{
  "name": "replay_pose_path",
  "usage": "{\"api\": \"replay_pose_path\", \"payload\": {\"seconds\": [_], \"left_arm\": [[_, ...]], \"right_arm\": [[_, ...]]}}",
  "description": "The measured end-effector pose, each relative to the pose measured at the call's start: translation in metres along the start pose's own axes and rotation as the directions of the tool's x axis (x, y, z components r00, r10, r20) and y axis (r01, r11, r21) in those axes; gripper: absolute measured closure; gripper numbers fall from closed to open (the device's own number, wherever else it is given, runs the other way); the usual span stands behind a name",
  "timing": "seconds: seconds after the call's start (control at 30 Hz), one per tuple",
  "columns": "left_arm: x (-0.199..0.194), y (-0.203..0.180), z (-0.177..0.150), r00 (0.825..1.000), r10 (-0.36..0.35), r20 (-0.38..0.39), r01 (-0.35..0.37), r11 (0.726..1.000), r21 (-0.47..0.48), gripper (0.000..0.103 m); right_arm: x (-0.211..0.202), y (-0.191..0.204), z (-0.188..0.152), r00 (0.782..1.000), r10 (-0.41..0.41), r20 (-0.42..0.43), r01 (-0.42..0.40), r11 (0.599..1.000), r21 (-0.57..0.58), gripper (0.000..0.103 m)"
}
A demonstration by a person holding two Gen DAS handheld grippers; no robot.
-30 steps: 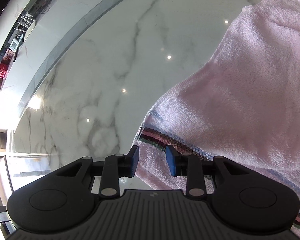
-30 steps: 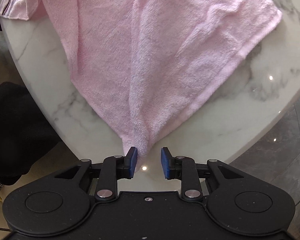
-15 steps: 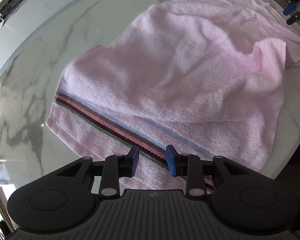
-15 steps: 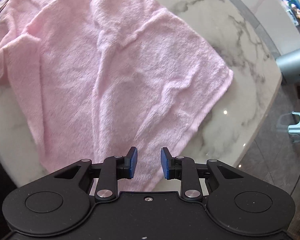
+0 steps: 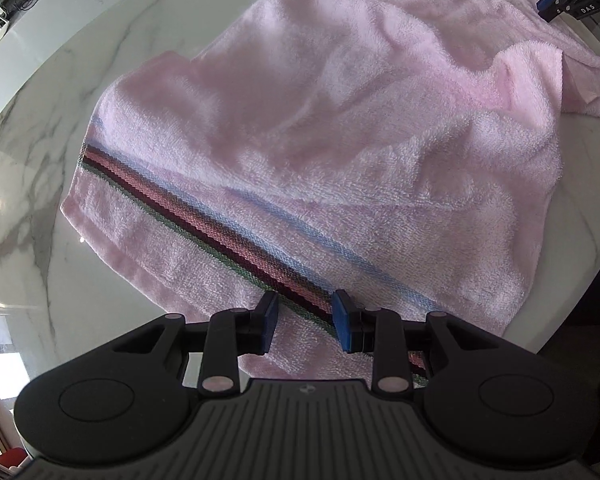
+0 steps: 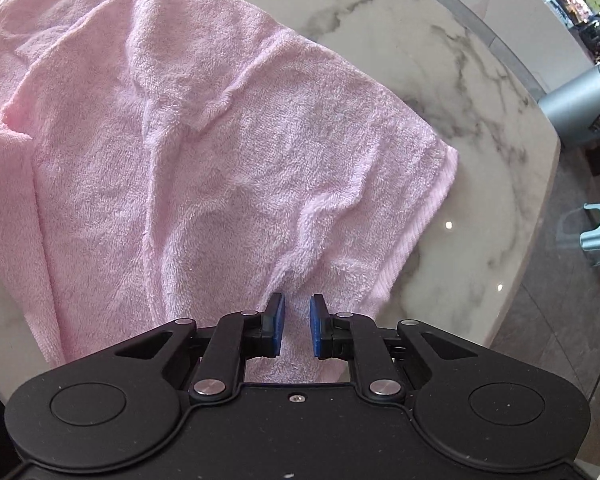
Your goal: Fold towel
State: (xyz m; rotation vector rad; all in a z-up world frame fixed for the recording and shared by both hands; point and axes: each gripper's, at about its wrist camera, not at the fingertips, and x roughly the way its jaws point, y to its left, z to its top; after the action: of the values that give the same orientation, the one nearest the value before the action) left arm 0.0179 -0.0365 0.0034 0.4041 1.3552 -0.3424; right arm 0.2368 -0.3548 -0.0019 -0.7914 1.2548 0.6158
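**Pink towel spread on marble, both grippers low over its near edge**

Left wrist view. Round white marble table top with grey veins [image 5: 112,40] filling left and far side. Fluffy pink terry towel [image 5: 340,128] lying rumpled across centre and right, one loose fold humped at far right. Woven multicolour stripe band [image 5: 204,216] of maroon, salmon, green and pale blue running diagonally from left edge toward near right. Left black two-finger gripper with blue pads [image 5: 305,322] pointing steeply down over that band near towel's near edge; jaws at a narrow gap, stripe showing between pads, pads not visibly pressing cloth. Cannot tell whether fingertips touch fabric. Other gripper visible as a small black-and-blue shape at far right corner, beside towel's far side.

Right wrist view. Same towel [image 6: 220,160] covering left and centre, plain pink here, wrinkled, right corner lying flat on marble [image 6: 480,128]. Right black two-finger gripper with blue pads [image 6: 297,326] over near edge of towel; jaws closing, gap slim, a raised ridge of pink cloth between pads, pads not yet squeezing it. Off table at right: grey-blue cylindrical bin [image 6: 580,108] far, small light blue plastic stool [image 6: 598,234] nearer, on dark floor.
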Motion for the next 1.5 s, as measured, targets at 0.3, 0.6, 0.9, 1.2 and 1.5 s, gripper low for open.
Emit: {"api": "replay_pose_path", "payload": {"seconds": [0.3, 0.6, 0.9, 1.2, 1.5], "left_arm": [[0.004, 0.021, 0.003, 0.994, 0.098, -0.039, -0.097, 0.995, 0.031, 0.073], [0.012, 0.053, 0.009, 0.972, 0.225, -0.074, -0.223, 0.974, 0.036, 0.073], [0.019, 0.066, 0.010, 0.966, 0.234, -0.107, -0.234, 0.972, 0.009, 0.073], [0.023, 0.077, 0.013, 0.952, 0.271, -0.139, -0.272, 0.962, 0.016, 0.073], [0.021, 0.075, 0.011, 0.953, 0.274, -0.127, -0.275, 0.961, 0.007, 0.073]], "right_arm": [[0.000, -0.019, -0.014, 0.998, -0.065, -0.012, 0.065, 0.997, 0.051, 0.091], [-0.003, -0.023, -0.012, 0.998, -0.063, -0.030, 0.065, 0.997, 0.052, 0.091], [-0.015, -0.075, -0.006, 0.999, -0.027, 0.031, 0.016, 0.947, 0.322, 0.085], [0.007, -0.092, 0.011, 0.999, 0.046, 0.011, -0.046, 0.901, 0.432, 0.079], [0.009, -0.097, 0.008, 0.994, 0.105, 0.035, -0.109, 0.864, 0.492, 0.091]]}}
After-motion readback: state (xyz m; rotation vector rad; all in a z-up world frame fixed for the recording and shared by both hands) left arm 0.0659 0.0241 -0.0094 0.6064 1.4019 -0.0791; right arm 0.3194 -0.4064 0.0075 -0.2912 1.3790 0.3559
